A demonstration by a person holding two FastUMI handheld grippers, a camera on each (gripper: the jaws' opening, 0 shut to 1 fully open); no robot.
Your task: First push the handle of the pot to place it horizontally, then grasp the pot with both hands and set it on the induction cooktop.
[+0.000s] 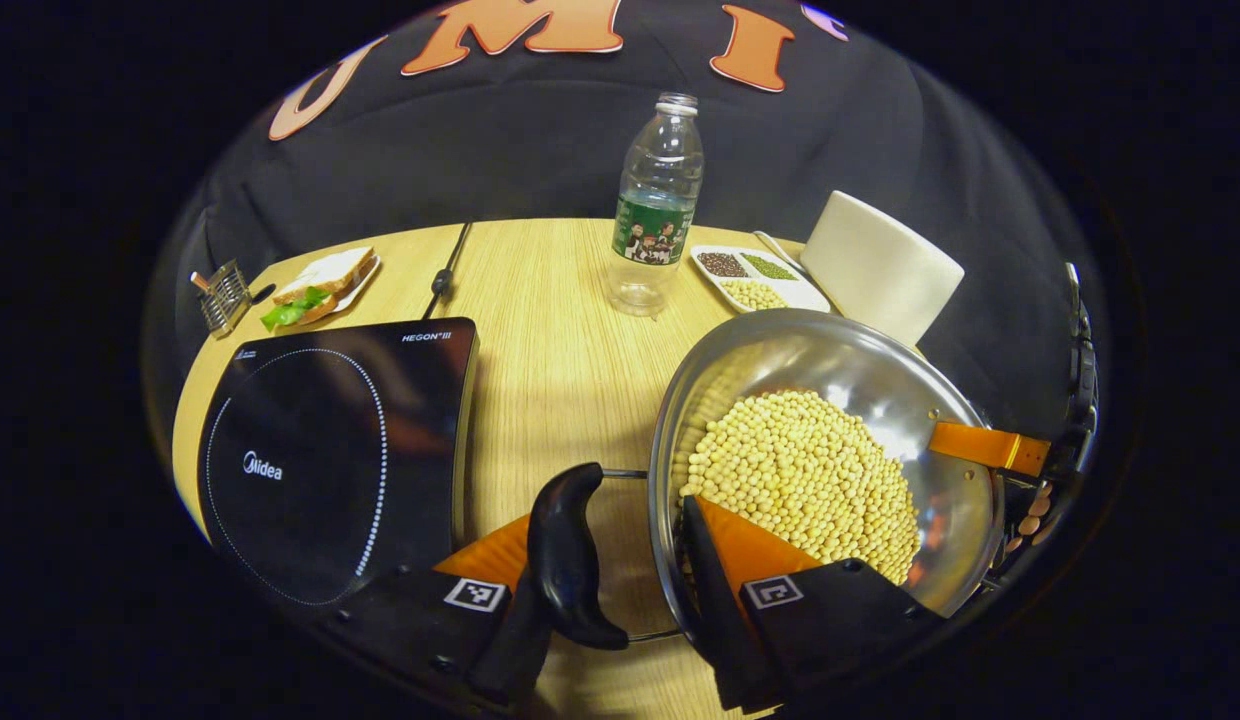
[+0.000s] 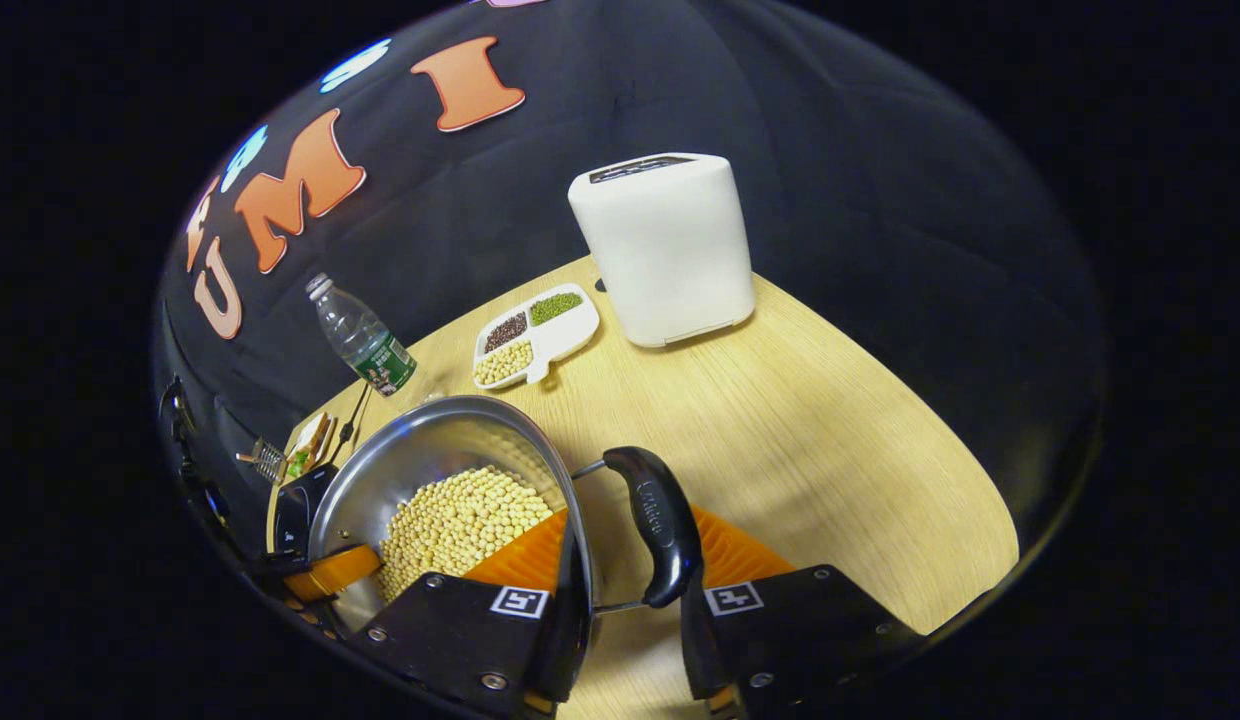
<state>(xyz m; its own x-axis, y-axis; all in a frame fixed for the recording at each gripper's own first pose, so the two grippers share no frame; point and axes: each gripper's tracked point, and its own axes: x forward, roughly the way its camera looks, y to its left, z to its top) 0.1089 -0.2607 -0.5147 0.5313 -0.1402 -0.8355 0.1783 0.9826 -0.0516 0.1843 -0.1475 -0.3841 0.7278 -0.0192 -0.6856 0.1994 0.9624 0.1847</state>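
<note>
In the left gripper view my left gripper point(image 1: 620, 590) straddles the pot point(image 1: 820, 460) at its near side: one finger sits inside over the soybeans point(image 1: 800, 480), the other outside past the black handle point(image 1: 570, 555). I cannot tell whether both fingers press. In the right gripper view my right gripper point(image 2: 625, 610) straddles the opposite rim and its black handle the same way, grip equally unclear. The pot stands on the table point(image 1: 560, 370), just beside the induction cooktop point(image 1: 330, 450), not on it. Farther off I see a water bottle point(image 1: 657, 205), a divided dish of grains point(image 1: 755, 277), a white toaster point(image 2: 665, 245) and a sandwich point(image 1: 320, 285).
</note>
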